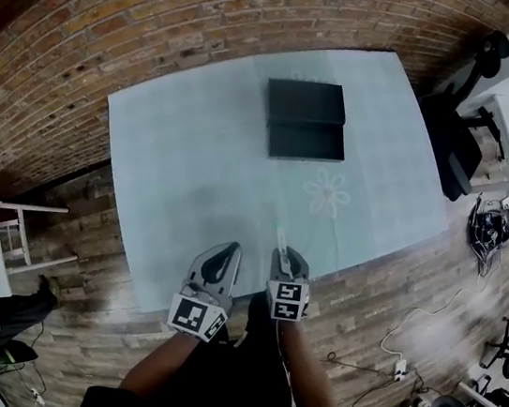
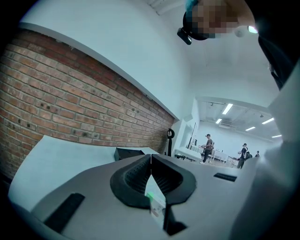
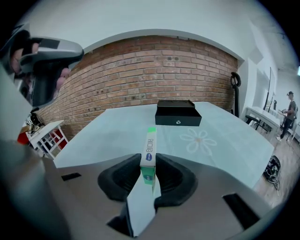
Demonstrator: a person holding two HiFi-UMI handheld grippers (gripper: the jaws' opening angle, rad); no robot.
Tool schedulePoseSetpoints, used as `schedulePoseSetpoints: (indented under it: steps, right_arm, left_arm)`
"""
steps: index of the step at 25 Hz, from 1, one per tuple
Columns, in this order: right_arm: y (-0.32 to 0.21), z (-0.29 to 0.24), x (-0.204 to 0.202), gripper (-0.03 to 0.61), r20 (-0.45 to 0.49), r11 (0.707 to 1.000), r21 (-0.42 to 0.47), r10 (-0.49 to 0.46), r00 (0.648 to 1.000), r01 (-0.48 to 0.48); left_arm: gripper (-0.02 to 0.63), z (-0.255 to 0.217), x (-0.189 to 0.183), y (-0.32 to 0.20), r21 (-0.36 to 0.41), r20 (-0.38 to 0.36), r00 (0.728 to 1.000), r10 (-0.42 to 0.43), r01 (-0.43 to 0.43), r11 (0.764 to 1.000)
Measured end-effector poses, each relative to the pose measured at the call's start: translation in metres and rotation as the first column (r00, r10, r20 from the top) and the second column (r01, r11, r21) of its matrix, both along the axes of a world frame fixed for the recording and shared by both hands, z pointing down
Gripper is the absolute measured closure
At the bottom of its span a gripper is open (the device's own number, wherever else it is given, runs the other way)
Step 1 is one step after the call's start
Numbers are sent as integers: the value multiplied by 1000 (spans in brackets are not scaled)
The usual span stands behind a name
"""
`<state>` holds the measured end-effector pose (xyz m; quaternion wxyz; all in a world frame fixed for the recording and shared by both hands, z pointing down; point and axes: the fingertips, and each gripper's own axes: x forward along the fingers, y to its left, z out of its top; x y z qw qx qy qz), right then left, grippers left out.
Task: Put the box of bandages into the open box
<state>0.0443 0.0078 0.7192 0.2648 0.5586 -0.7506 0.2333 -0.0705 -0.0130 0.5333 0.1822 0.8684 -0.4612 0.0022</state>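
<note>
My right gripper (image 3: 148, 161) is clamping the box of bandages (image 3: 149, 143) edge-on between its pads.
The box is poking forward over the table's (image 3: 108, 136) near edge, well apart from the open box (image 3: 178, 114) lying farther back toward the brick wall (image 3: 154, 70); my left gripper (image 2: 151, 157) is hovering alongside, fingertips together.

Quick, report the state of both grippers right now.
Left gripper: closed, tips touching; a pale sliver shows in the gap behind them, and I cannot tell what it is.
Right gripper: closed on the box of bandages.
</note>
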Motion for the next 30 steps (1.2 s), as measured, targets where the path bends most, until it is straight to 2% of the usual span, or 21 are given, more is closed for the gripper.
schedulePoseSetpoints:
  steps: [4,11,15,20,25,30]
  right_arm:
    - [-3,-20,18,471,10,1000,30,-7,1000,6]
    - [-9,-50,65,471,45,997,69,-37,998,34]
    - [-9,-73,87,471,52,992,100,-84,995,79]
    - [-13,-106,106,471,60,976,153,-163,985,152]
    - [-16,-128,120,471,79,962,188,-216,973,198]
    - [-17,-144,125,471,114,962,198,-213,970,188]
  left_arm:
    - [582,-2,16,-6,3,0,1000,1,-1,1000]
    - [582,-16,66,-9,30,10,1000,-15,14,999]
    - [582,-28,93,-4,54,30,999,-39,37,998]
    - [581,-44,118,-4,79,34,994,-108,105,991]
    - [581,-51,133,0,102,70,988,-140,132,986]
    - [581,-50,134,3,96,101,986,-136,126,987]
